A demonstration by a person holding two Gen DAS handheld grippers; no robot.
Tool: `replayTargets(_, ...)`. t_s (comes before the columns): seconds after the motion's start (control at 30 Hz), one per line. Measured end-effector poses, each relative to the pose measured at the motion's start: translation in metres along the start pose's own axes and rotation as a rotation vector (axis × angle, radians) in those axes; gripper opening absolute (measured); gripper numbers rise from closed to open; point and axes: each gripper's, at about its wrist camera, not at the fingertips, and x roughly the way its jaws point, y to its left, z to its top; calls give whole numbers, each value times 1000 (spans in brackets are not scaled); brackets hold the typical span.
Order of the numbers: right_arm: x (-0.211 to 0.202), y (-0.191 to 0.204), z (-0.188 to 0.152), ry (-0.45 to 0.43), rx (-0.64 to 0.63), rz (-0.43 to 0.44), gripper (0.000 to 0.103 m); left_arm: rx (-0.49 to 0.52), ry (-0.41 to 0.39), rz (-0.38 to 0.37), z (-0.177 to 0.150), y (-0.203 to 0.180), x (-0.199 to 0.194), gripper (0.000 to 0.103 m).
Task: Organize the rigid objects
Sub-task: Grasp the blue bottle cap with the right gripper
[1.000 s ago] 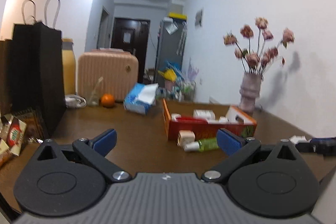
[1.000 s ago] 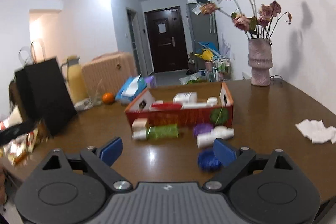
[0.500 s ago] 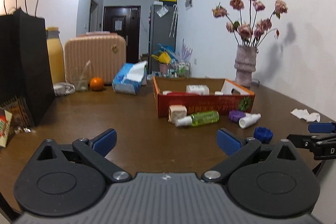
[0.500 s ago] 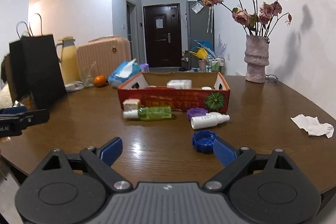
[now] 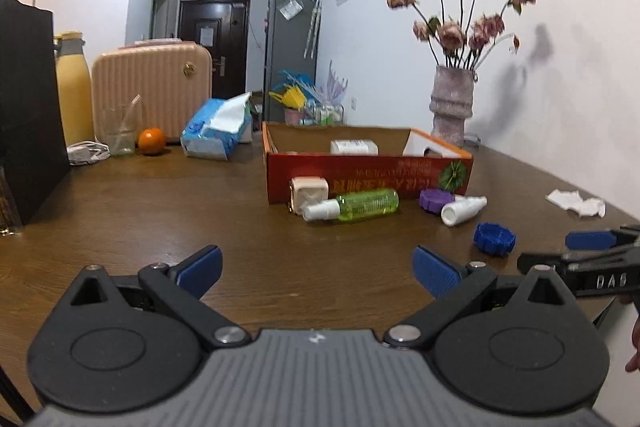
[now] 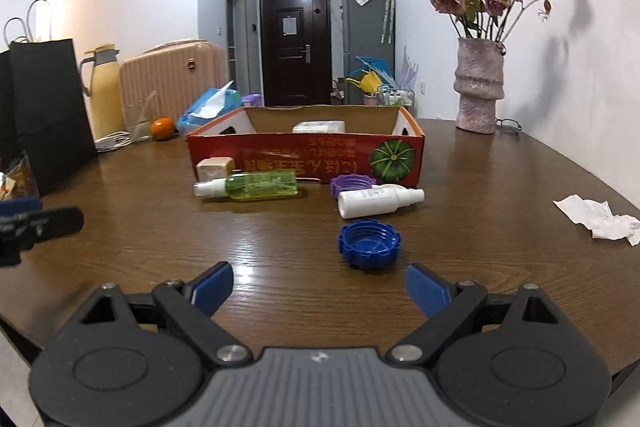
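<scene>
Left tongs [image 5: 316,265]: jaws wide, nothing between the blue pads, held low over the near edge of the bench [image 5: 160,211]. At far left on the bench stands a black paper bag [image 6: 48,115], with a yellow flask [image 6: 102,91], a pink suitcase [image 6: 172,83] and an orange [image 6: 162,128] behind it.

At centre sits a red cardboard box [image 6: 304,157], open-topped, with a white packet [image 6: 318,126] inside. Against its front wall, from the left, are a beige cube [image 6: 214,167], a green spray bottle [image 6: 256,185] lying on its side, a purple cap [image 6: 352,183] and a white bottle [image 6: 376,202], also on its side. A blue cap [image 6: 369,243] lies nearer, apart from the rest, open side up.

Right tongs [image 6: 318,287]: jaws wide, empty, over the bench just short of the blue cap. To the right lies a crumpled tissue [image 6: 596,217]; behind it stands a vase of dried roses [image 6: 478,91].
</scene>
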Motion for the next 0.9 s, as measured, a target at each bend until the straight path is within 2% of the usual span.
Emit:
replayTargets(0.13,15,-12,1,10,48,-9,92,13,10,-1,5,-4,13,103)
replayTargets(0.3,30,-21,9,23,41,-32,91,19,6,-21,12,-11,28,103)
replayTargets(0.4,37,-30,14,-8,69,2,91,51,47,-2,22,-21,46,103)
replayTargets(0.47,47,-36,16,11,87,23,90,65,46,16,27,-29,56,103)
replayTargets(0.63,71,-41,25,71,71,9,77,67,62,-7,34,-40,78,103)
replayTargets(0.73,79,-44,30,68,64,27,76,117,74,-19,41,-50,92,103)
replayTargets(0.87,96,-52,26,109,84,45,75,155,79,-38,44,-66,110,103)
replayTargets(0.9,100,-54,27,119,89,50,71,159,89,-42,44,-69,116,103)
